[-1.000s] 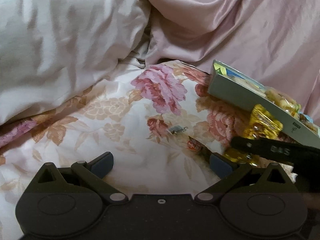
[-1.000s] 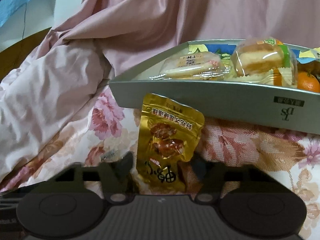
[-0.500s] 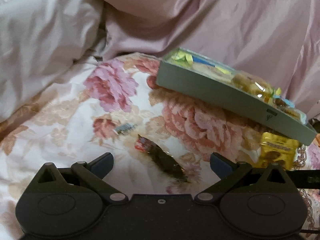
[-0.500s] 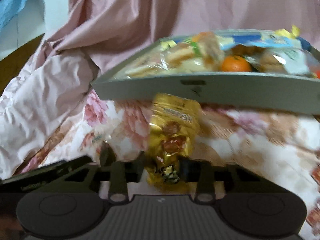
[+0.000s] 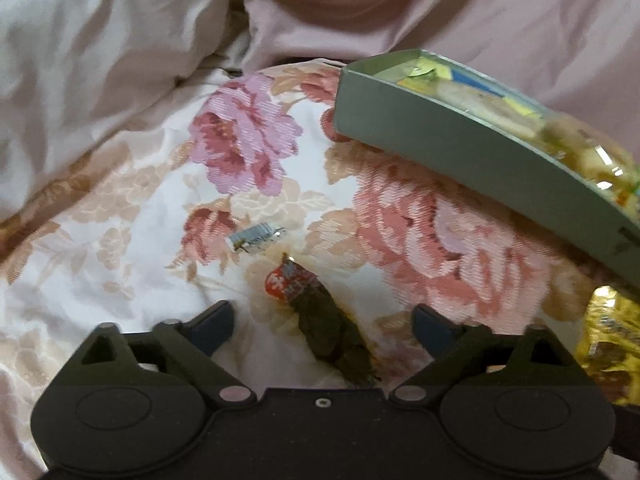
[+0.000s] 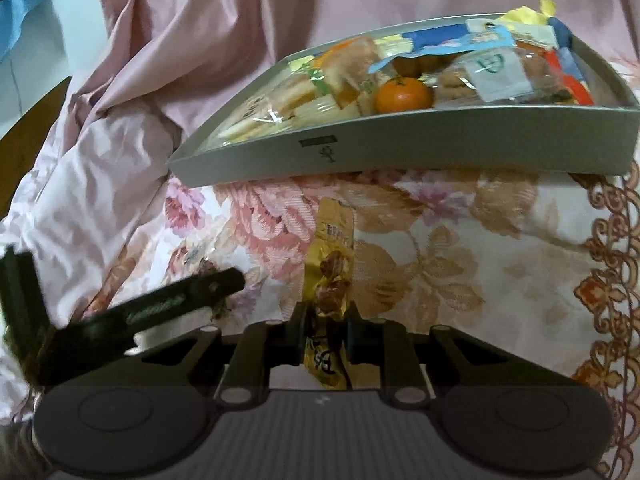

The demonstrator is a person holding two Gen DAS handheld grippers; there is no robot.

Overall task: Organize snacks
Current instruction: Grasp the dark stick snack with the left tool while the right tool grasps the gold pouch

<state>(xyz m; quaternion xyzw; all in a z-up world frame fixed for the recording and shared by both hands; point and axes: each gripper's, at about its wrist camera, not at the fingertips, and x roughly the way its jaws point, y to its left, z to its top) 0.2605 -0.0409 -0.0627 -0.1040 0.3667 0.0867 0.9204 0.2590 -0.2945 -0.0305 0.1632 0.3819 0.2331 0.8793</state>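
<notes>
On the flowered bedspread (image 5: pixel 132 216) in the left wrist view, a dark snack packet with a red end (image 5: pixel 320 316) lies slantwise between the two fingers of the left gripper (image 5: pixel 322 322), its red end pointing away from the camera and its dark end running back under the gripper body. The blue-padded fingers (image 5: pixel 216 326) stand well apart on either side of the packet and touch nothing, though they are closing in. Just beyond the packet lies a small silver scrap of wrapper (image 5: pixel 258 237). To the upper right a grey tray (image 5: pixel 440 136) sits on the bedspread, filled with wrapped snacks, and a gold packet (image 5: pixel 608 336) shows at the right edge, near the tray's near wall. Pale pink bedding (image 5: pixel 100 60) is bunched up behind. In the right wrist view, the right gripper (image 6: pixel 326 338) has its fingers drawn narrow and pressed on the lower part of the gold packet (image 6: pixel 332 264), which stands up between them and reaches toward the tray; the fingers are closing a little further. The grey tray (image 6: pixel 400 152) lies beyond it across the bedspread (image 6: pixel 460 248), holding wrapped cakes, blue and red packets and a small orange fruit (image 6: pixel 404 94) against its near wall. One dark finger of the left gripper (image 6: pixel 172 300) comes in from the left edge, low over the bedspread, beside the gold packet and apart from it.
</notes>
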